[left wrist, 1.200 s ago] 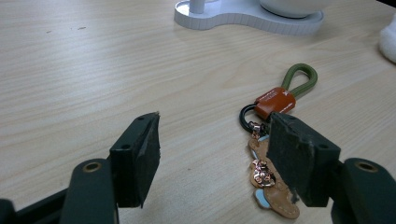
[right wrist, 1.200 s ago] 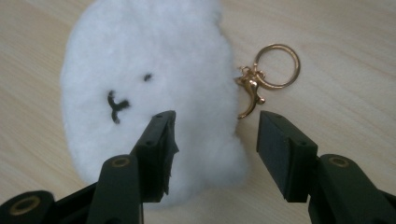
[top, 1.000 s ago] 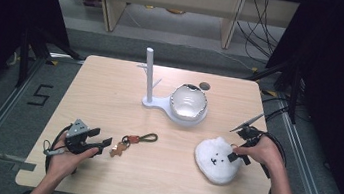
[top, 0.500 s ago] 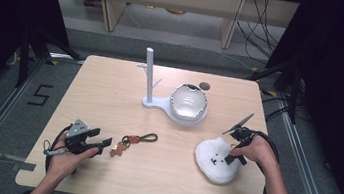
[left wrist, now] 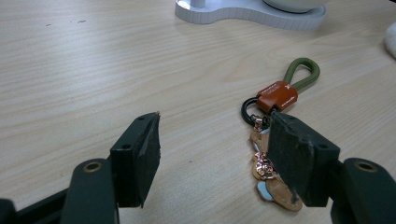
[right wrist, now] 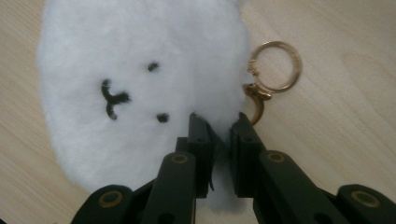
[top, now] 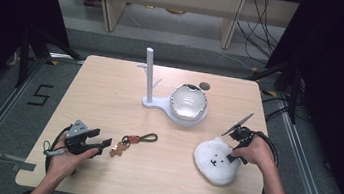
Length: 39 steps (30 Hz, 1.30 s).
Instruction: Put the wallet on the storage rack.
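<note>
A white plush bear face (top: 212, 162) lies flat at the table's right front. In the right gripper view its fluffy edge (right wrist: 140, 60) sits pinched between my right gripper's (right wrist: 218, 122) jaws, which have just been closing on it. A gold key ring (right wrist: 275, 65) hangs off the plush just beyond the jaws. My right gripper (top: 230, 157) points down at the bear's right edge. My left gripper (top: 103, 143) rests open at the left front. A keychain (left wrist: 278, 95) with a green loop and orange tab lies just past its right jaw, and my left gripper (left wrist: 215, 121) holds nothing.
A white peg stand (top: 148, 76) rises at the table's middle back, its base (left wrist: 252, 16) carrying a shiny round bowl (top: 188, 101). A small dark disc (top: 204, 86) lies behind the bowl. Cables trail off the table's right side.
The right hand has tipped down and shifted left onto the bear's right edge, and its jaws have closed on the fluff. The left hand and keychain have stayed put.
</note>
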Motion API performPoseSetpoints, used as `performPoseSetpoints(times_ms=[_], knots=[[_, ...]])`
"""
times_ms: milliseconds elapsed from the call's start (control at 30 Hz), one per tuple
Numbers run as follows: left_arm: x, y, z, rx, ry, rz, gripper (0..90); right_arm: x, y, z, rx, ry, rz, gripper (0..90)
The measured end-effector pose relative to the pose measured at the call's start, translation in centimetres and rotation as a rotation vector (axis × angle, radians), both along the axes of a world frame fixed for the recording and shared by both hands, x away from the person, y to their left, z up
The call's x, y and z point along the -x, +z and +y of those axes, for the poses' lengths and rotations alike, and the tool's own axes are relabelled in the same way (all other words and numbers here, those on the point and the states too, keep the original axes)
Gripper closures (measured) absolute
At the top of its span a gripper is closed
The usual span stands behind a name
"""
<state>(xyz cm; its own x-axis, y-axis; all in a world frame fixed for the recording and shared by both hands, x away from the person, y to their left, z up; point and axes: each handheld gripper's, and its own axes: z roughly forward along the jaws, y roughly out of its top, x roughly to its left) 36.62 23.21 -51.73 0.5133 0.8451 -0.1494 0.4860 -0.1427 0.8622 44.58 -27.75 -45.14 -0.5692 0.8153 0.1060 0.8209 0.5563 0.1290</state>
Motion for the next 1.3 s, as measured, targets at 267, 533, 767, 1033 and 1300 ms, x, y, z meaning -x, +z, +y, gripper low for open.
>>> performPoseSetpoints(times_ms=[267, 533, 767, 1033, 1300], knots=[[0.0, 0.0, 0.1, 0.006, 0.000, -0.006, 33.8, 1.1, 2.9, 0.4, 0.017, 0.010, -0.117, 82.6], [0.1, 0.0, 0.0, 0.004, 0.004, -0.007, 33.8, 1.9, 5.0, 1.0, 0.046, 0.071, -0.212, 82.5], [0.1, 0.0, 0.1, 0.003, 0.006, -0.007, 33.8, 2.2, 6.4, 1.5, 0.053, 0.087, -0.261, 82.6], [0.1, 0.0, 0.2, 0.003, 0.007, -0.009, 33.8, 2.1, 7.8, 2.0, 0.043, 0.098, -0.308, 82.5], [0.1, -0.1, 0.3, 0.003, 0.006, -0.005, 33.8, 1.6, 8.5, 2.2, 0.046, 0.117, -0.341, 82.4]])
